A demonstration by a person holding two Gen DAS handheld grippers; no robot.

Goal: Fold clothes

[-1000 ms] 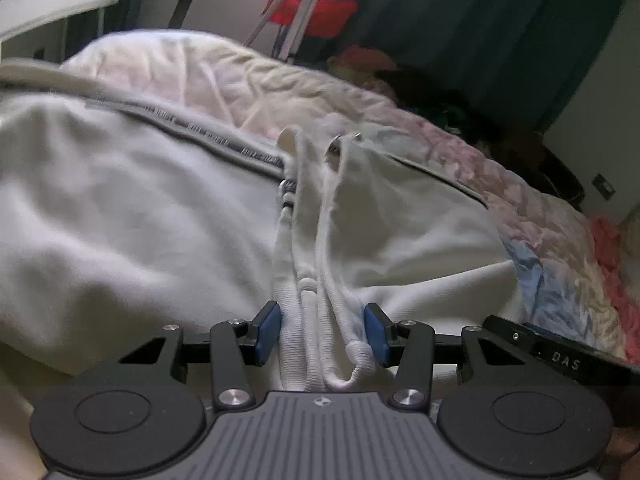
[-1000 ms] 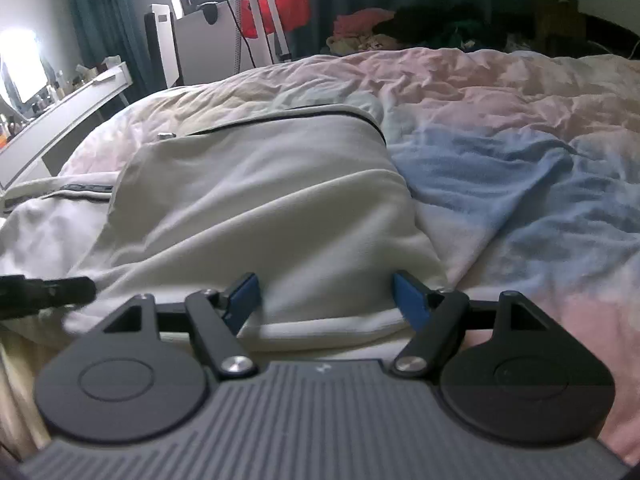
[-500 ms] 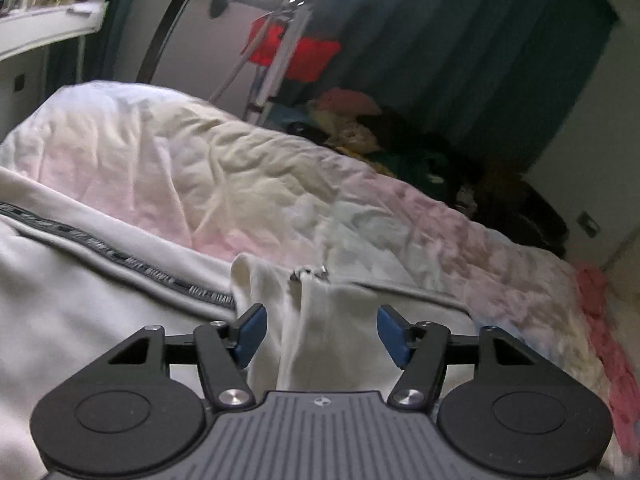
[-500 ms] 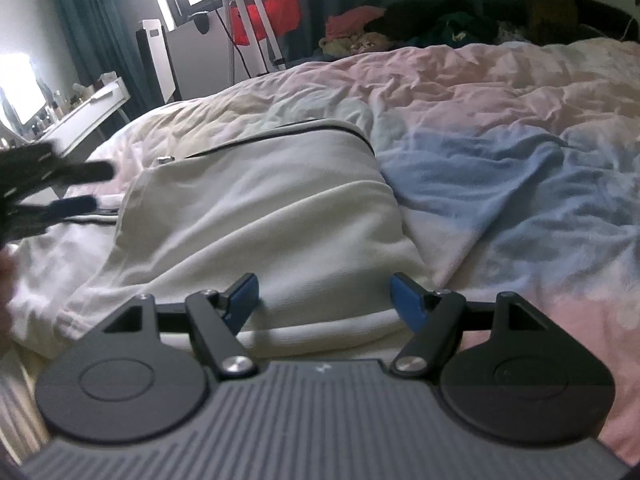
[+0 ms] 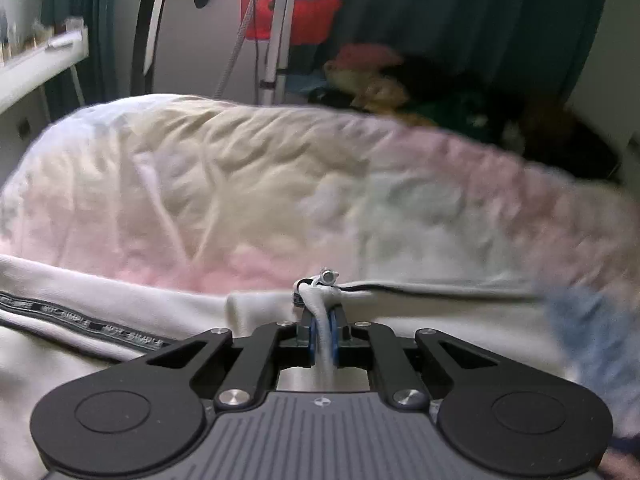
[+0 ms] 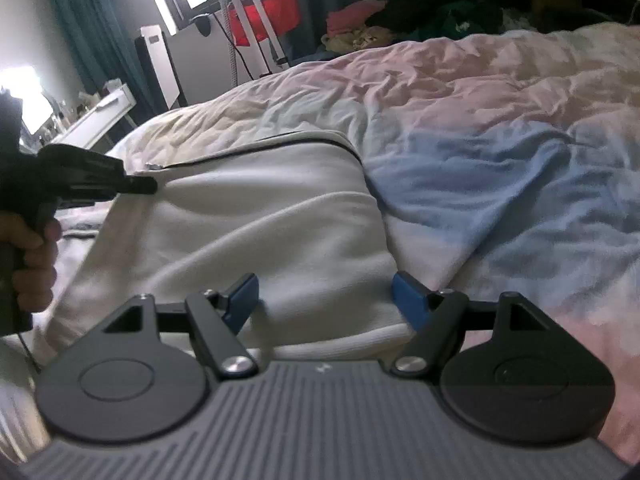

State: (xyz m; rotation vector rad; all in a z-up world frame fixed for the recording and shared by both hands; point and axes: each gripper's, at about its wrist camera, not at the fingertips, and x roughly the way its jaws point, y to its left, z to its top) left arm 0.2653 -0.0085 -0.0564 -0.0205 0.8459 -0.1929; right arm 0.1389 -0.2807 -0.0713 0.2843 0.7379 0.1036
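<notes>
A bed (image 6: 500, 92) fills both views, covered by a rumpled quilt (image 5: 248, 184) in pale pink, cream and blue patches. Beyond it stand dark teal curtains (image 5: 500, 20), a red item on a white stand (image 6: 260, 16), and a heap of clothes (image 6: 400, 20) at the far edge.

Spread on the quilt lies a white hooded jacket (image 6: 260, 216), its zip edge trimmed with a dark line and a grey lettered band (image 5: 80, 322) running across 1 part at the left.

The left gripper (image 5: 323, 334) is pressed together on a narrow bunch of the jacket's white fabric, just below the metal zip pull (image 5: 328, 276); in the right wrist view this gripper (image 6: 144, 186) reaches in from the left, gripped by a hand (image 6: 34, 256), its tip touching the jacket's top corner.

The right gripper (image 6: 326, 300) is spread wide with its 2 blue pads (image 6: 410, 300) either side of the jacket's near folded hem, grasping nothing.
</notes>
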